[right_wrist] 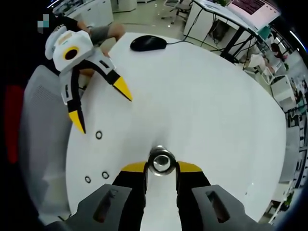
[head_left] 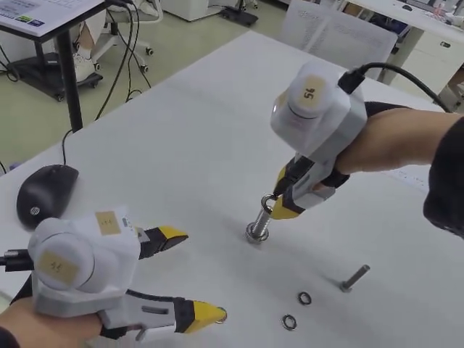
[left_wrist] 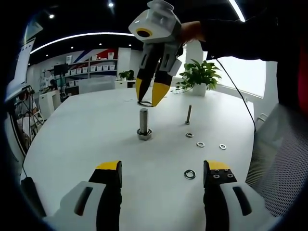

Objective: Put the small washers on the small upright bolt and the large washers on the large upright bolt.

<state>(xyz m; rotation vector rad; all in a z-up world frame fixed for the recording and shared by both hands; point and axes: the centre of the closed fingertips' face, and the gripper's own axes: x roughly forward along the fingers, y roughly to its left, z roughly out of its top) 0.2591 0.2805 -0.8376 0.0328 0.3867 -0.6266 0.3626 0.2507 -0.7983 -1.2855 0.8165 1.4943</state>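
Steel large washer (right_wrist: 161, 152) clamped in right hand-held gripper (head_left: 281, 206), directly above large bolt (left_wrist: 143, 122)

An open-plan office that doubles as a test space: a broad white table (head_left: 181, 138) carries a black computer mouse (head_left: 45, 192) with its cord trailing off the edge. Beside it stands a black-legged desk (head_left: 67, 72), with cables (head_left: 125, 69) hanging to the pale green floor (head_left: 29, 123) and the wheeled base of a swivel chair (head_left: 134, 45) close behind. A grey mesh chair (left_wrist: 275, 159) is drawn up to the table. Across the room, display shelves (left_wrist: 98, 67) line the far wall, a potted plant (left_wrist: 199, 77) sits by a bright window (left_wrist: 245, 72), and a curved strip light (left_wrist: 77, 36) runs along the dark ceiling. More desks (right_wrist: 226, 21) with a lit screen (right_wrist: 252, 7) stand beyond.
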